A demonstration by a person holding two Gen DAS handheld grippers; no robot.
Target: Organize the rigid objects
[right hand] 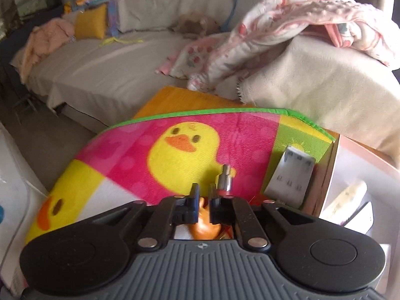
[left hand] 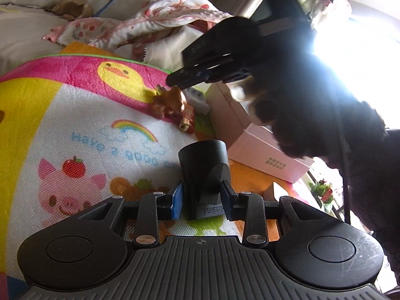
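Note:
My left gripper [left hand: 202,196] is shut on a black cylindrical part [left hand: 203,175] marked "professional", held above the colourful duck mat [left hand: 82,115]. An orange-brown figurine [left hand: 170,101] lies on the mat near its far edge. My right gripper [left hand: 175,78] hovers just above that figurine, and its jaws look nearly closed. In the right wrist view the right gripper [right hand: 203,191] has a narrow gap, with the orange figurine [right hand: 206,227] below and behind the fingers; a hold on it is not clear. A small metal pin [right hand: 225,177] and a white power strip [right hand: 290,177] lie on the mat.
A pink open box [left hand: 265,147] stands at the mat's right edge; its inside [right hand: 350,200] holds several items. A sofa [right hand: 112,67] with a pink blanket [right hand: 287,25] lies behind. A small dice-like trinket [left hand: 186,125] sits by the figurine.

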